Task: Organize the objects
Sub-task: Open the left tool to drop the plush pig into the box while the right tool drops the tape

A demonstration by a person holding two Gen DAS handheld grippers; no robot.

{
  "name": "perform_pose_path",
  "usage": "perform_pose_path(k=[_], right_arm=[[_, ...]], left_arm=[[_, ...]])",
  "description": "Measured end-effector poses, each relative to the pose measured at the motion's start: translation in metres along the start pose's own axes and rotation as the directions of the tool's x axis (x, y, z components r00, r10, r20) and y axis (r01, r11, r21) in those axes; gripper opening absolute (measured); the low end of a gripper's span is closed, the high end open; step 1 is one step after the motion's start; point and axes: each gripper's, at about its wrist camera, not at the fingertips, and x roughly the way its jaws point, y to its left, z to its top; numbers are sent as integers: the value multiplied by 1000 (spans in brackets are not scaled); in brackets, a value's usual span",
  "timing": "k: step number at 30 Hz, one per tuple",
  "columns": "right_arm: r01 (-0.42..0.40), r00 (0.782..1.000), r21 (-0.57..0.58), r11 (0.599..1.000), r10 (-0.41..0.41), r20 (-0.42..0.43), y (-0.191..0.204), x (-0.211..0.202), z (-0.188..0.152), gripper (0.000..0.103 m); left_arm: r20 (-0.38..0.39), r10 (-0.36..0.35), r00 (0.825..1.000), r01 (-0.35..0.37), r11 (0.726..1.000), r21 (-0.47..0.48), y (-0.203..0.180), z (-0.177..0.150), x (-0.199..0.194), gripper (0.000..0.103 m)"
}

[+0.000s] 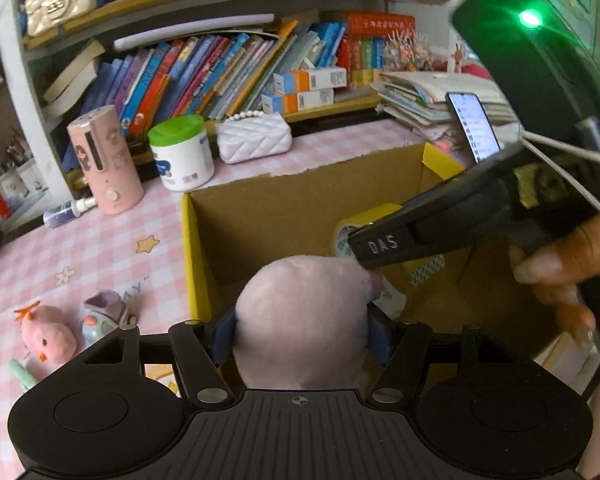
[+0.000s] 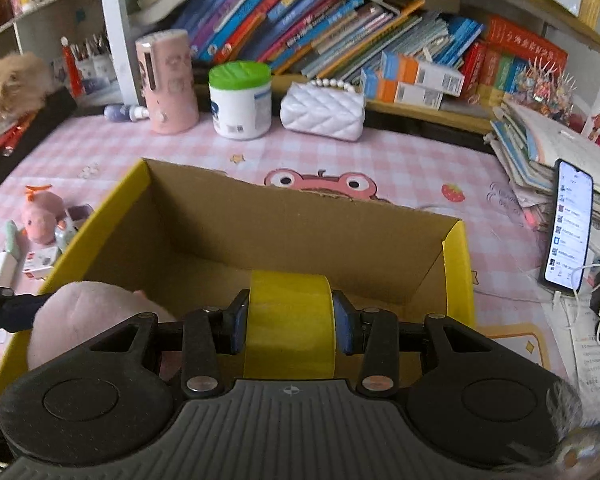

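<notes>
Pink plush [image 1: 302, 316], yellow tape [image 2: 290, 320] over box [image 2: 228, 216]

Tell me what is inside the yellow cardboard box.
Over the yellow cardboard box, the left tool holds a pale pink plush toy and the right tool a yellow tape roll. They hide the near floor.

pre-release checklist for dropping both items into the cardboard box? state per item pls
1. Left gripper holds the pink plush between its pads: ok.
2. Right gripper is shut on the yellow tape roll: ok.
3. Both loads are over the open cardboard box: ok.
4. Box floor under the loads is free: cannot tell, the loads hide it.
5. Grippers are clear of each other: not ok, the right fingers are right by the plush.
</notes>
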Motion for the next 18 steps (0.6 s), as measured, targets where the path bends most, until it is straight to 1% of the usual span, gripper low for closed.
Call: perform_pose_path(k=[4, 8, 11, 13, 14, 15, 18], right_arm=[[-16, 999, -9, 1000, 15, -44, -2, 13, 3, 39], [-27, 996, -27, 999, 25, -87, -1, 24, 2, 39], [-37, 995, -38, 999, 33, -91, 0, 27, 4, 40], [-37, 995, -40, 999, 33, -92, 0, 28, 6, 43], [-38, 995, -41, 998, 35, -88, 0, 28, 6, 48], [-43, 996, -43, 998, 40, -83, 0, 28, 6, 54], [-50, 998, -39, 998, 48, -50, 0, 22, 9, 65]], left_arm=[[-15, 1, 1000, -1, 1000, 21, -5, 1, 5, 67], [-7, -1, 1000, 1, 1000, 18, -7, 3, 7, 69], [-2, 14, 1000, -14, 1000, 14, -7, 3, 8, 77], [12, 16, 1000, -16, 1000, -1, -5, 3, 5, 81], [22, 19, 1000, -18, 1000, -9, -4, 4, 3, 83], [32, 24, 999, -23, 1000, -17, -4, 4, 0, 86], [70, 36, 997, -34, 999, -35, -1, 4, -12, 87]])
